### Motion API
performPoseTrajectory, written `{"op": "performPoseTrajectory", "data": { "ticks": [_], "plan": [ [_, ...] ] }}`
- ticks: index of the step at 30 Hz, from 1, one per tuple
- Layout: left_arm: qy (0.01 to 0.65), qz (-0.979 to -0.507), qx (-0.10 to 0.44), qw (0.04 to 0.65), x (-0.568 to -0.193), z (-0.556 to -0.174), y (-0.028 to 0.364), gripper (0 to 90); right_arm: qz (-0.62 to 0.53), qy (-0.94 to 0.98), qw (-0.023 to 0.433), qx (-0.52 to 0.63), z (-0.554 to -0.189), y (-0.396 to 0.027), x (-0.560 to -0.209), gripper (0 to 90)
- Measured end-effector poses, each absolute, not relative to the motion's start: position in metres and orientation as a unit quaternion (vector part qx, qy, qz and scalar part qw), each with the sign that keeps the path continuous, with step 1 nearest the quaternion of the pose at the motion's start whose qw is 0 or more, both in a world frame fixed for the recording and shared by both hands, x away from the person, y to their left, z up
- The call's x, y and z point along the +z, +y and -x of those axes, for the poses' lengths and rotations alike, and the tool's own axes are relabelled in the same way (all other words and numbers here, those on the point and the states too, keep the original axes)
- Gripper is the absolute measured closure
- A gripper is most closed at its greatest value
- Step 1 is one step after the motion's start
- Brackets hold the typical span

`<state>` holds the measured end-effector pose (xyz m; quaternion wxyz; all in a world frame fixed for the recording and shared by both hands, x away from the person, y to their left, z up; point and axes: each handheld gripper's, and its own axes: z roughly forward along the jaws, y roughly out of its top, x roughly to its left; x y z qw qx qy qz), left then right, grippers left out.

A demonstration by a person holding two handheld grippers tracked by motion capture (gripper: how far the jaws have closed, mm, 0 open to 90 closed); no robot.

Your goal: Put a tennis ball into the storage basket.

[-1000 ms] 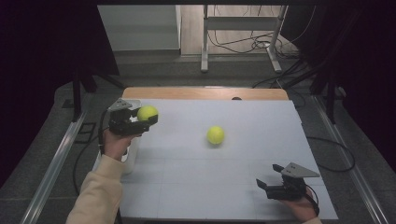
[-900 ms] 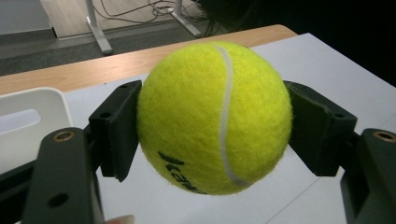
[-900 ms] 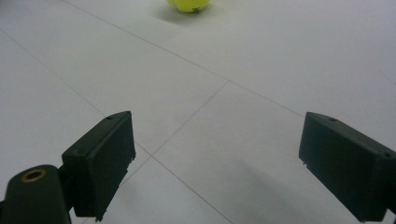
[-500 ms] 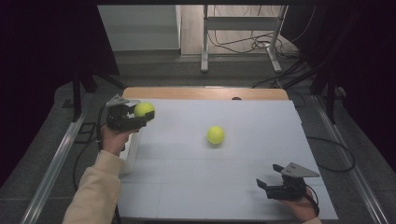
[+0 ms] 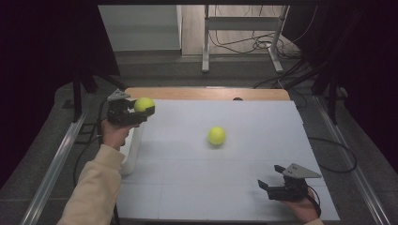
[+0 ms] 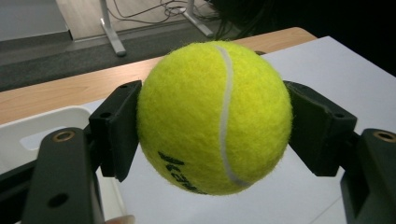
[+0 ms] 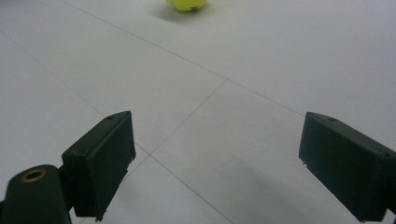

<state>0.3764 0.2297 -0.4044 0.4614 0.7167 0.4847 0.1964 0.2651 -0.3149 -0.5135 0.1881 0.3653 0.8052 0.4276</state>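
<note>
White table (image 5: 187, 187): left hand-held gripper (image 5: 143, 108) clamps tennis ball (image 5: 143, 104).

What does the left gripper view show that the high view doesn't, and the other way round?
Left gripper view alone: the held ball's white seam and dark lettering, and both pads pressing its sides.

High view alone: the second ball lying loose mid-table, the right tool open near the front edge, the person's sleeve, and the floor cables behind.

Both: the left tool shut on a ball, the white bin beside it, and the table.
</note>
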Motion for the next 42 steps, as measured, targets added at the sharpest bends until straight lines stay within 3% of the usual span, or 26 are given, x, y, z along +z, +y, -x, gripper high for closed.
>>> {"op": "performPoseTrajectory", "data": {
  "ticks": [42],
  "plan": [
    [0.558,-0.688,0.211,0.414,-0.416,-0.411,0.271,25.8,-0.371,0.804,0.186,0.426,-0.266,-0.316,-0.515,11.0]
  ]
}}
